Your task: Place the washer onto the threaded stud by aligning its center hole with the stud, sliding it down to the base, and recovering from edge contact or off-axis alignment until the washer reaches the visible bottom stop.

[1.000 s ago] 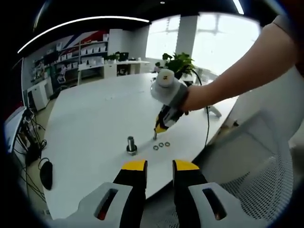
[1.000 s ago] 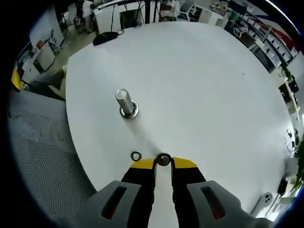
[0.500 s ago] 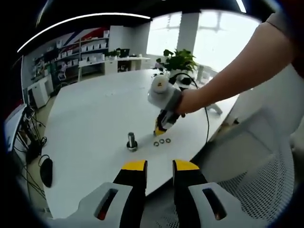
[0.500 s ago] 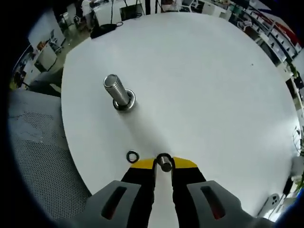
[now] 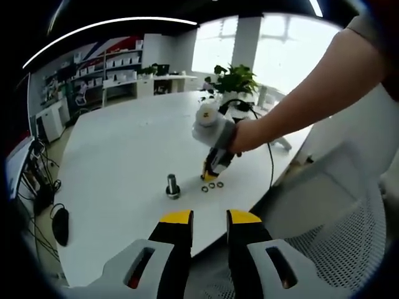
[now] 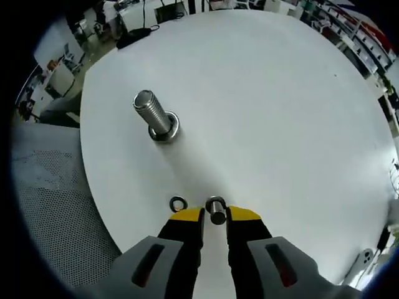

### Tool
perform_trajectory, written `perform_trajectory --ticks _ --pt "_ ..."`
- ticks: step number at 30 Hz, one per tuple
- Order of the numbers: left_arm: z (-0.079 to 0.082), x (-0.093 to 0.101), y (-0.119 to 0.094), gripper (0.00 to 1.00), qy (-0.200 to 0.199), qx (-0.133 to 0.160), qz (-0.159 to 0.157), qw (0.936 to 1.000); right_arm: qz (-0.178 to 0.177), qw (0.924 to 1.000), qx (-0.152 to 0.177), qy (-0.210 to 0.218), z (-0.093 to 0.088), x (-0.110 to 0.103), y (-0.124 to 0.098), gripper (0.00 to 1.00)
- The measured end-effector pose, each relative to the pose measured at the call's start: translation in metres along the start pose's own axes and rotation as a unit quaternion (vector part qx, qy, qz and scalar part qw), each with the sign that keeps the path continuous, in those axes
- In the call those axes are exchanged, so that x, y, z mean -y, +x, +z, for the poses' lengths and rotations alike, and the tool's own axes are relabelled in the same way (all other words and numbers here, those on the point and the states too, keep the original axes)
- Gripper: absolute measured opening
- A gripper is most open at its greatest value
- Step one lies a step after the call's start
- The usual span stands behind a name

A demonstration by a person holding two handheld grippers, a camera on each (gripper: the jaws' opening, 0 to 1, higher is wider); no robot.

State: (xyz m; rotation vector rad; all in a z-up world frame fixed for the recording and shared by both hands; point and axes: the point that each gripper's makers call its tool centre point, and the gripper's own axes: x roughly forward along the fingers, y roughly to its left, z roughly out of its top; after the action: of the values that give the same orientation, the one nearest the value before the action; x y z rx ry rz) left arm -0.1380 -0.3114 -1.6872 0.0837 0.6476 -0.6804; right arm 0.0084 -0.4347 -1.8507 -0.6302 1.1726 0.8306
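A threaded steel stud [image 6: 153, 115] stands upright on its round base on the white table [image 6: 268, 112]. It is ahead and left of my right gripper [image 6: 216, 215]. That gripper is shut on a small steel washer [image 6: 216, 209], held on edge between the yellow tips. Another washer [image 6: 178, 203] lies flat just left of the tips. In the left gripper view the stud [image 5: 172, 186] sits near the table's edge. The right gripper [image 5: 209, 174], held by a person's hand, points down beside loose washers [image 5: 212, 185]. My left gripper [image 5: 211, 218] is open, off the table's near edge.
A white mesh chair [image 5: 336, 237] stands close to the table's edge, also seen as the chair [image 6: 50, 205] at the left. A potted plant [image 5: 235, 80] and a cable [image 5: 272, 162] are at the far side. Shelves [image 5: 118, 65] line the back wall.
The washer between the right jaws went from lying flat to standing on edge. The right gripper has shifted a little toward the stud. The left gripper has hardly moved.
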Motion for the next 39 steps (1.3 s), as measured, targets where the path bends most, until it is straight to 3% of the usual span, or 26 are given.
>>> perform_trajectory --ticks 7,17,20,27,30,34,37,39 --pt "0.001 0.001 -0.001 0.19 0.002 0.002 -0.003 1.0000 -0.002 0.9998 0.006 0.020 -0.004 -0.001 -0.005 0.20" --pt "0.002 0.002 -0.001 0.19 0.004 0.007 -0.007 0.9999 0.005 0.9997 -0.011 0.023 -0.035 -0.019 -0.007 0.21" --pt "0.002 0.003 -0.001 0.19 0.004 0.007 -0.007 0.9999 0.009 0.9997 -0.007 0.020 -0.035 -0.024 -0.007 0.21" --pt "0.002 0.003 -0.001 0.19 0.004 0.007 -0.008 0.9999 -0.002 1.0000 -0.006 -0.003 -0.034 -0.024 -0.007 0.20" --pt "0.002 0.003 -0.001 0.18 0.005 0.006 -0.008 0.9999 -0.001 0.9994 -0.005 -0.033 -0.035 -0.025 -0.006 0.20" --pt "0.002 0.003 -0.001 0.18 0.005 0.006 -0.008 0.9999 0.003 0.9996 -0.002 -0.028 -0.037 -0.025 -0.007 0.19" --pt "0.002 0.003 -0.001 0.18 0.005 0.005 -0.008 0.9999 0.011 0.9987 -0.016 -0.046 -0.039 -0.024 -0.007 0.18" --pt "0.002 0.003 -0.001 0.18 0.004 0.005 -0.008 0.9999 0.025 0.9957 -0.038 -0.081 -0.043 -0.025 -0.007 0.18"
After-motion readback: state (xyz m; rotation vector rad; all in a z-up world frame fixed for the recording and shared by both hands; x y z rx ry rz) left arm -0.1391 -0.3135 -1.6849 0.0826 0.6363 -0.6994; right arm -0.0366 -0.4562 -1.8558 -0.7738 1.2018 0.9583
